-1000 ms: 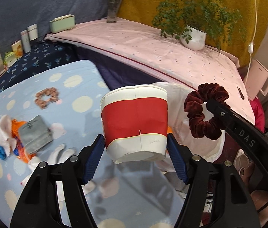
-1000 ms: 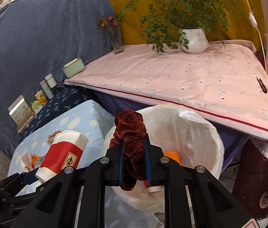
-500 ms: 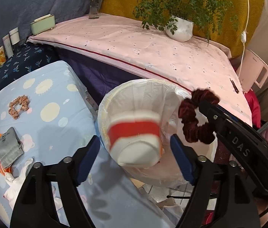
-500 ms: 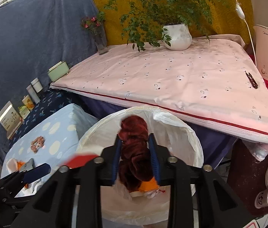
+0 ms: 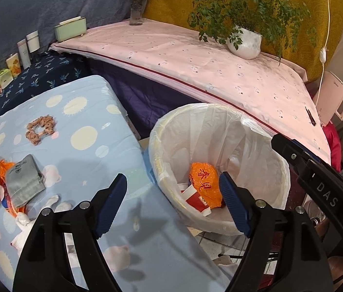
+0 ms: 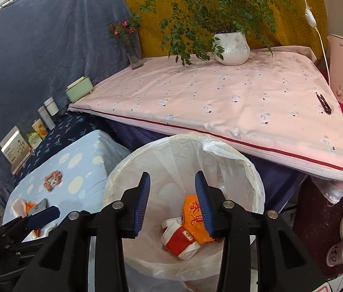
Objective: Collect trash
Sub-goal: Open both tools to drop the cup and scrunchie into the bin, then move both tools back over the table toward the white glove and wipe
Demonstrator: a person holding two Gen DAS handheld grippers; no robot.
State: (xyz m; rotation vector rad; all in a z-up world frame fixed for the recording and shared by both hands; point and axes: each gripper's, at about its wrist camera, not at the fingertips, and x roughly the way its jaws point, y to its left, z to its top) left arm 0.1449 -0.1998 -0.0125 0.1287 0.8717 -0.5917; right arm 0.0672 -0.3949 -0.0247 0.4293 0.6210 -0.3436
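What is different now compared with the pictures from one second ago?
The left gripper let go of the red and white cup, which dropped into the lined trash bin beside the orange wrapper. The right gripper released the dark red scrunchie; its jaws are opening with nothing between them, and the scrunchie is hidden. The beige scrunchie and grey pouch stayed on the blue cloth.

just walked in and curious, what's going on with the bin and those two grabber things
A person is clearing trash with a handheld gripper in each hand. Both grippers hang over the white lined bin with nothing between their fingers: the left gripper is open, the right gripper's jaws are opening. A red and white cup and an orange wrapper lie inside. More clutter waits on the blue spotted cloth.
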